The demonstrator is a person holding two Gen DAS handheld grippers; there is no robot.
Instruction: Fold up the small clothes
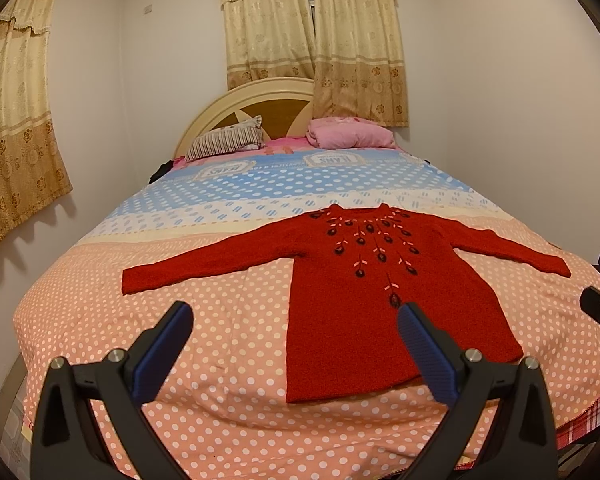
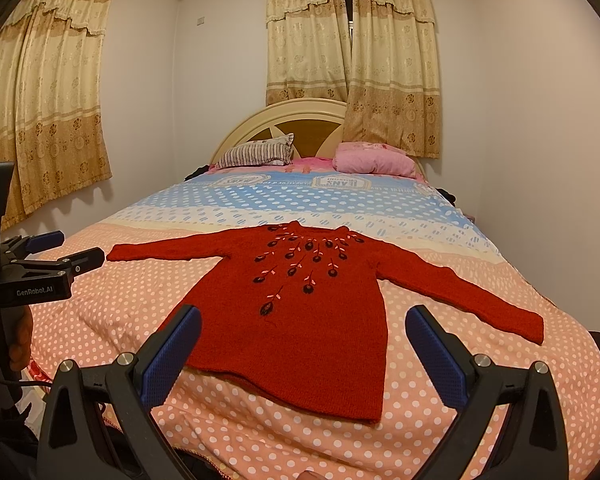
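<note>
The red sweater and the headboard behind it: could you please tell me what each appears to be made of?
The red sweater looks like knitted wool or acrylic yarn: its surface is nubby and matt, its hem edge thick, with dark and pink flower stitching below the neck. The headboard looks like wood or wood-look board, a smooth, slightly glossy cream frame around brown panels; whether it is solid wood cannot be told.

- Polka-dot bed (image 1: 228, 320) lies open on all sides of the flat red sweater (image 1: 380, 304).
- 2 pillows (image 2: 256, 156) sit well back by the headboard.
</note>
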